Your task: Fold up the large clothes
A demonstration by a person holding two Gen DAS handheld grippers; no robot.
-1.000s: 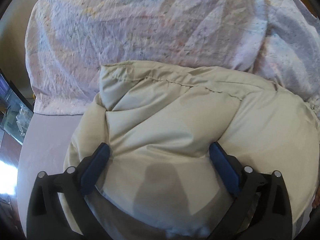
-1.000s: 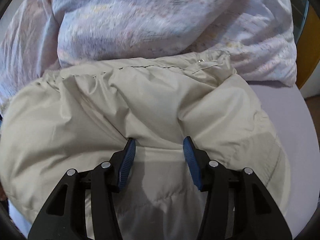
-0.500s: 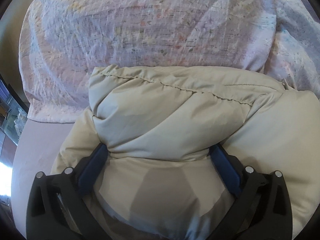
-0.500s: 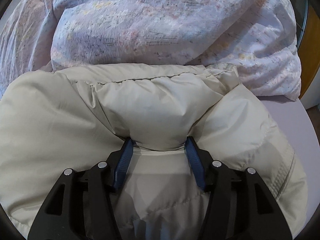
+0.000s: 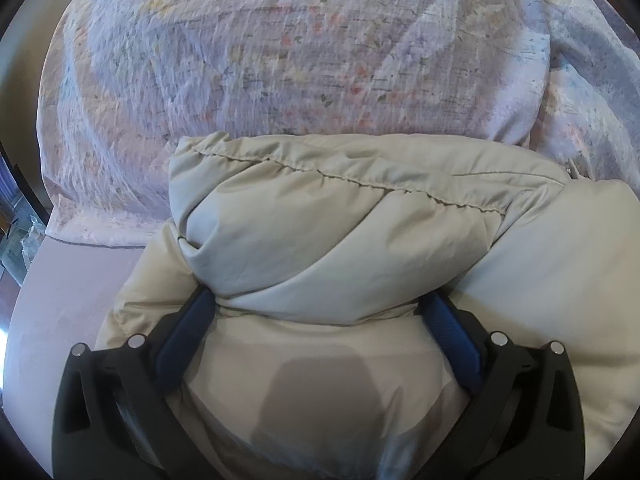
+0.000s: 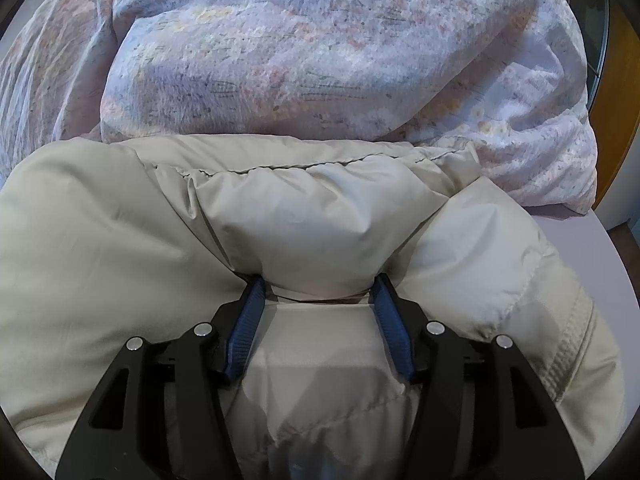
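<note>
A puffy beige jacket (image 5: 328, 240) lies on a bed, and it also fills the lower part of the right wrist view (image 6: 312, 224). My left gripper (image 5: 316, 308) has its blue pads (image 5: 188, 328) wide apart, with a thick fold of the jacket bulging between them. My right gripper (image 6: 318, 288) holds a thick fold of the jacket between its blue pads (image 6: 248, 320), which press into it. Both folds are pushed forward over the rest of the jacket, up to a stitched seam (image 5: 360, 180).
A floral quilt (image 5: 300, 48) is bunched up just behind the jacket, and it shows in the right wrist view (image 6: 320, 48) too. A lilac bed sheet (image 5: 64, 288) lies bare at the left. The bed's right edge (image 6: 576, 240) borders a wooden door frame.
Both grippers have moved forward with their folds of the jacket, rolling the near part over toward the quilt. The right gripper's pads have pressed into its fold.
</note>
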